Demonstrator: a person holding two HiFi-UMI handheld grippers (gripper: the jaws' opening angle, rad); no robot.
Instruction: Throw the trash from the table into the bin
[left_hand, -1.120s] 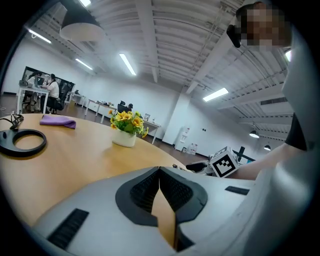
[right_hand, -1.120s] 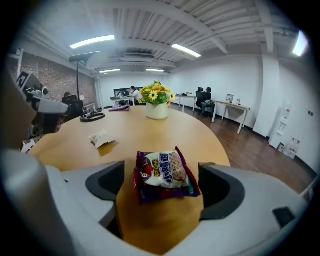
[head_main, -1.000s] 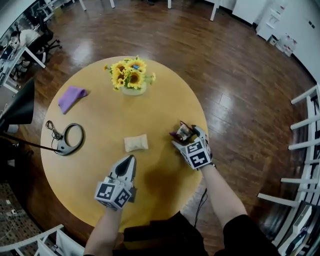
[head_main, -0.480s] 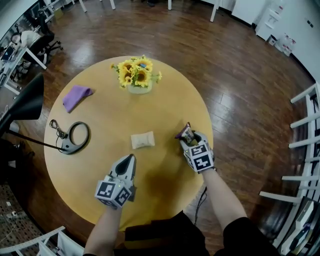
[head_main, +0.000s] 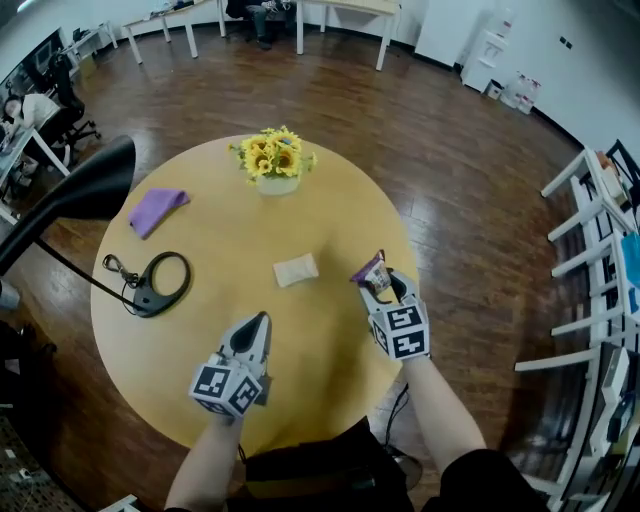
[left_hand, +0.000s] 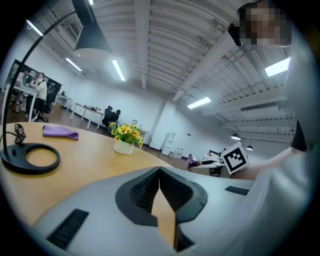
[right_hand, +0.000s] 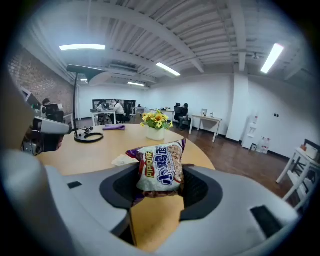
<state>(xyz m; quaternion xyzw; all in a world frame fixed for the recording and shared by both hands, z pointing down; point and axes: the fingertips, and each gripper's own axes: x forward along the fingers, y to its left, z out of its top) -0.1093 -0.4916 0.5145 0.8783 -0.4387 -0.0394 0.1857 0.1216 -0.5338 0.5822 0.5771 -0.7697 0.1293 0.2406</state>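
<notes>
Head view has the right gripper (head_main: 385, 290) over the right edge of the round table (head_main: 220, 240). Its jaws have just been closing on a purple-and-white snack packet (head_main: 370, 270). Right gripper view shows that packet (right_hand: 160, 167) pinched between the pads, standing upright, and it looks to be up off the wood. So I'd call this the carry step for the first bit of trash: grabbed, not binned yet. Catch is, no bin shows in any view, so the next move probably means swinging away from the table to find it. The squeeze needs to stay firm too, since the bag looks puffy and slick and only its lower part is gripped. The left gripper (head_main: 258, 325) hovers over the near side of the table, jaws pressed together with nothing in them. A crumpled pale wrapper (head_main: 296, 270) sits mid-table, so that's likely next up. Not trash, I reckon: the sunflower vase (head_main: 275, 165), purple cloth (head_main: 158, 208) and black lamp (head_main: 160, 285) over on the left. White shelving (head_main: 590, 250) off to the right could crowd a swing that way.
</notes>
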